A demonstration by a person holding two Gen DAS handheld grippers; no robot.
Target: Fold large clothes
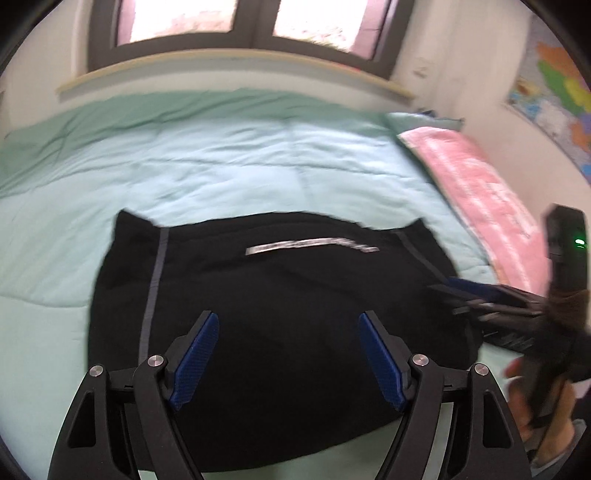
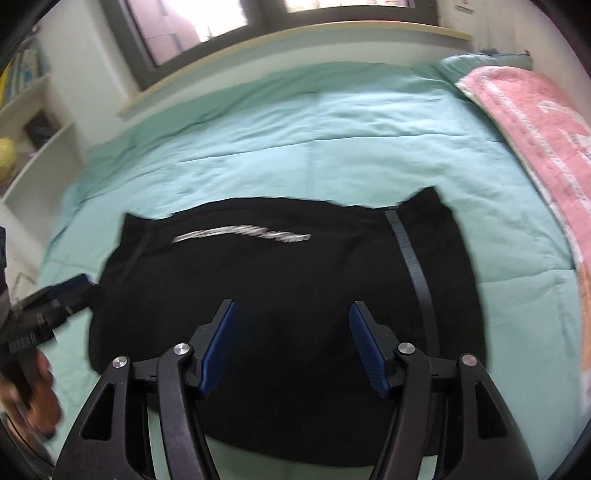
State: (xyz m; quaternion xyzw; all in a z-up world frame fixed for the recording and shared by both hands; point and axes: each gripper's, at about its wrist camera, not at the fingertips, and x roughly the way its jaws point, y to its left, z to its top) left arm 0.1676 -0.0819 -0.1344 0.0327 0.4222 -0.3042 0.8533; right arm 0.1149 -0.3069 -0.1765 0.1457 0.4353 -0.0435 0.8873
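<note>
A black fabric garment with grey side stripes and a blurred silver print [image 1: 280, 295] is laid flat on the pale mint-green quilted bedspread [image 1: 229, 162], in a folded, roughly rectangular shape. Beyond the garment, a dark-framed window [image 1: 255, 26] is seen above the bed's far edge; to the garment's right, a pink patterned towel [image 1: 476, 192] is spread. The left gripper [image 1: 289, 321] is held over the garment's near half with blue-padded fingers spread and nothing between them. The right gripper [image 2: 291, 310] is likewise spread wide above the garment, apparently without touching it.
</note>
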